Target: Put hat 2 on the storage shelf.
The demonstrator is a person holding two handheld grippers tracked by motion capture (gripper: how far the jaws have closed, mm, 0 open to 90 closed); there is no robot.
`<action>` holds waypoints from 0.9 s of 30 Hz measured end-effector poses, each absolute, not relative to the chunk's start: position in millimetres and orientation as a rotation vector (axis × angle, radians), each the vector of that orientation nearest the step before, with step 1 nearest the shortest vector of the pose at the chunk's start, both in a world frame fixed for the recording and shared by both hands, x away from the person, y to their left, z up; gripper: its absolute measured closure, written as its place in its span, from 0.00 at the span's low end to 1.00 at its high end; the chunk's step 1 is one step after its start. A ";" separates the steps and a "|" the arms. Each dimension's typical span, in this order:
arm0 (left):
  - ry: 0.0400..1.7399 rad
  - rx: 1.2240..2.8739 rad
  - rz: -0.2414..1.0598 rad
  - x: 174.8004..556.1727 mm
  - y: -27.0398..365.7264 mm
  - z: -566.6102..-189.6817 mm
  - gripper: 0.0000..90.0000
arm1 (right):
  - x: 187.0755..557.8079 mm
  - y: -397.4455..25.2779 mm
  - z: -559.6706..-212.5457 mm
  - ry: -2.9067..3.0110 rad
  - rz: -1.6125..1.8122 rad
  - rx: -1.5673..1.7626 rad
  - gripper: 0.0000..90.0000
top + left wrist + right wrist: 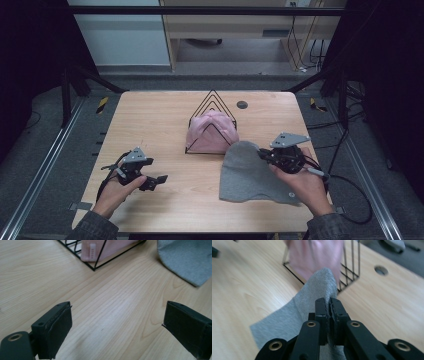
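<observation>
Grey knitted beanie lies at the lower right of the high view, spread flat on the pale wooden bench, its rounded crown pointing up the frame toward the rack. I see my right gripper at the hat's upper right edge, and in the right gripper view its fingers are clenched on a fold of the grey cloth, which rises in a peak just above them.

Behind the beanie, at the centre of the high view, stands a black wire rack of triangular frames. A pink cloth cap sits inside it, and the grey crown lies just beside the rack's lower right corner. In the left gripper view the rack's corner and the pink cloth sit along the top of the frame, with the grey hat at the upper right.

My left gripper rests low over bare wood at the lower left of the high view, well apart from both hats. Its fingers are released, spread wide with nothing between them but wood grain.

A small round dark hole marks the bench just right of the rack's tip.
</observation>
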State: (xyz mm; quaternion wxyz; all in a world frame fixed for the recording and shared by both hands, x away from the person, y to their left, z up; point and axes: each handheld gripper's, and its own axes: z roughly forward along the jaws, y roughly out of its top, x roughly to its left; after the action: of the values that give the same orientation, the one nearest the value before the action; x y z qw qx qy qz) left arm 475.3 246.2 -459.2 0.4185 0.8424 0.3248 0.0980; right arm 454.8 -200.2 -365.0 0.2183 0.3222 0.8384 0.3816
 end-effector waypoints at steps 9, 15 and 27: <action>0.733 2.146 0.210 469.1 236.4 -458.8 0.11 | 444.8 -164.3 -333.7 2.354 1.106 0.712 0.95; 0.703 2.148 0.218 466.6 230.6 -457.6 0.12 | 447.6 -137.9 -314.1 2.367 1.148 0.611 0.96; 0.649 2.151 0.191 462.1 223.4 -455.9 0.12 | 458.0 -105.5 -285.7 2.360 1.171 0.524 0.97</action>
State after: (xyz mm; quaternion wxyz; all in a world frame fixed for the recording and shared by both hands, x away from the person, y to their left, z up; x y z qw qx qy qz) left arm 462.1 223.4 -455.9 0.4293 0.8616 0.2599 0.0764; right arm 458.0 -105.5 -285.7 0.2256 0.1900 0.8559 0.4247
